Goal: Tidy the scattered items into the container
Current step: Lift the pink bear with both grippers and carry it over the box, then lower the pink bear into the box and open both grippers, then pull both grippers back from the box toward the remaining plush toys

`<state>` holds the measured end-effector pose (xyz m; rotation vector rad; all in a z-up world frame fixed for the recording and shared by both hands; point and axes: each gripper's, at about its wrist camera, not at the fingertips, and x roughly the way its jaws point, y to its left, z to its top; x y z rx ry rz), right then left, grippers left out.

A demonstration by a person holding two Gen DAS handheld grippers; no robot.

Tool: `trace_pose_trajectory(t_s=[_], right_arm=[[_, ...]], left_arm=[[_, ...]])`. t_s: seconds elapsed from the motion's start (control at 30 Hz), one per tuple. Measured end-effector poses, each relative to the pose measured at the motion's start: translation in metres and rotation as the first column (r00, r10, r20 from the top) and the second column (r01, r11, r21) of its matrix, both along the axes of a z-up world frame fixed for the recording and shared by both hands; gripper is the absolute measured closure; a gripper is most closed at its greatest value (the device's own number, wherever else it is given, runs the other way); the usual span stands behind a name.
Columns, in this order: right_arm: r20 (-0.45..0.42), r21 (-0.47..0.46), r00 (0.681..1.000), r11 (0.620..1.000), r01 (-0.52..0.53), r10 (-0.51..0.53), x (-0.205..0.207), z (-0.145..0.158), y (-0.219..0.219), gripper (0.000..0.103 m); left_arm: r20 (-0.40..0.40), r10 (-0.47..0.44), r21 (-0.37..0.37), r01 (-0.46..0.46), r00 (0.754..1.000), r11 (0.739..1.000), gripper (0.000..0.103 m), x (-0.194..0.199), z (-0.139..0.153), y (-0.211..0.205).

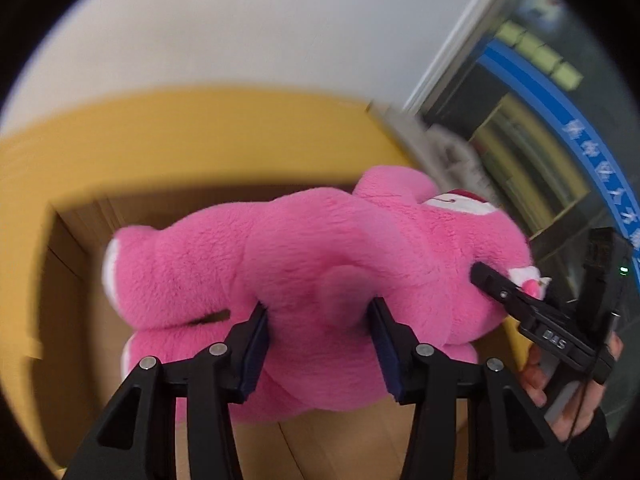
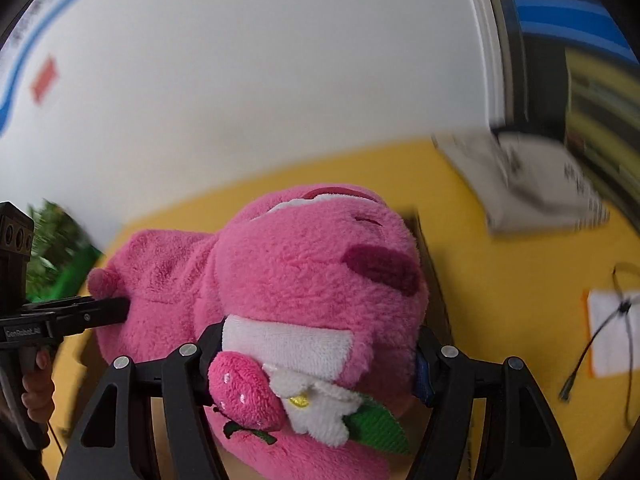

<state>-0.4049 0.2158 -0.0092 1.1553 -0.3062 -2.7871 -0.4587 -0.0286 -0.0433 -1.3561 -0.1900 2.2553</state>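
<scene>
A big pink plush bear (image 1: 304,264) fills both views and hangs over an open cardboard box (image 1: 80,264). My left gripper (image 1: 318,320) is shut on the bear's body, its blue pads pressed into the fur. My right gripper (image 2: 320,344) is shut on the bear's head (image 2: 320,264), around the white muzzle and the strawberry and flower trim. In the left wrist view the right gripper (image 1: 504,288) touches the head from the right. In the right wrist view the left gripper (image 2: 100,312) grips the body at the left.
The box stands on a yellow table (image 2: 520,280). A white bag (image 2: 532,184) lies at the table's back right. A white sheet with a black cable (image 2: 616,332) lies at the right. A green plant (image 2: 60,252) is at the left. A white wall is behind.
</scene>
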Motion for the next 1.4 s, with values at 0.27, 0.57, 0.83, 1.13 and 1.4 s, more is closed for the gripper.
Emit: trace_pose_trajectory(t_s=[0.27,0.57,0.83,1.13,1.4], right_arm=[[0.15,-0.033,0.988,0.999,-0.025,0.03,-0.008,-0.023,0.025,0.008],[0.155,0.12,0.917,0.915,-0.386,0.367,0.116,0.014,-0.005,0.0],[0.335,0.115,0.899,0.935,-0.337,0.283,0.122,-0.046,0.01,0.001],[0.233,0.171,0.948,0.95,-0.261,0.219,0.16,-0.017,0.026,0.001],[-0.184,0.3,0.968,0.947,-0.113,0.174,0.251,0.094,-0.012,0.0]], left_arm=[[-0.044,0.065,-0.014,-0.066,0.997,0.998,0.054,0.011,0.018,-0.008],[0.036,0.113,-0.247,-0.1,0.993,0.964,0.049,0.118,0.005,-0.09],[0.128,0.148,-0.262,-0.111,0.981,0.959,0.051,0.184,-0.026,-0.088],[-0.011,0.238,-0.167,-0.236,0.971,0.957,0.048,0.237,0.021,-0.087],[-0.405,0.193,-0.077,-0.244,0.894,0.967,0.017,0.341,0.133,-0.021]])
